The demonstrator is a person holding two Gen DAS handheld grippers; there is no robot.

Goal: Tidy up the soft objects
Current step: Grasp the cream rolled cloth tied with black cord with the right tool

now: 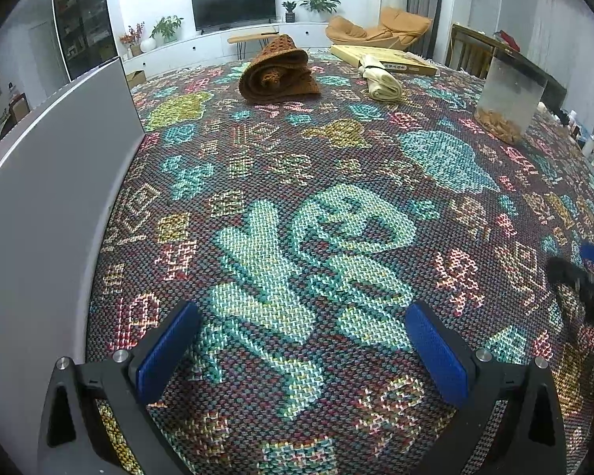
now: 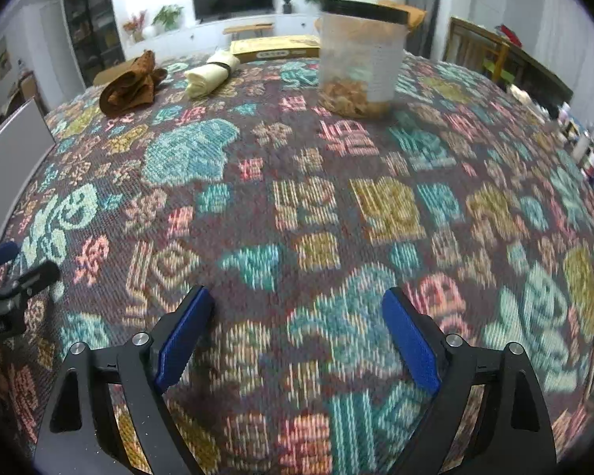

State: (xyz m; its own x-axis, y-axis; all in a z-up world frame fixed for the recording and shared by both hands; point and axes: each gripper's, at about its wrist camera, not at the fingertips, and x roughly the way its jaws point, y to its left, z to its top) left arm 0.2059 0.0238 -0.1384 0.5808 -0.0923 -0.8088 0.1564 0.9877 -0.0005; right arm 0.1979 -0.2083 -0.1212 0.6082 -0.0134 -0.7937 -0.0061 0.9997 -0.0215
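Brown knitted cloth (image 1: 279, 75), loosely rolled, lies at upper centre of the patterned counter (image 1: 297, 206); the cream cloth roll (image 1: 380, 77) lies just right of it, apart. A clear lidded container (image 1: 509, 97) stands at upper right. Left gripper (image 1: 303, 350) and right gripper (image 2: 297, 340): jaws wide apart, holding nothing, above bare counter.

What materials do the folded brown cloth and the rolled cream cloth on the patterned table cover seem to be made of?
The folded brown cloth looks like knitted or crocheted yarn: an open lattice pattern shows on its top. The rolled cream cloth looks like smooth, matte woven fabric, perhaps cotton; a dark band holds it rolled. The patterned table cover looks coarsely woven.
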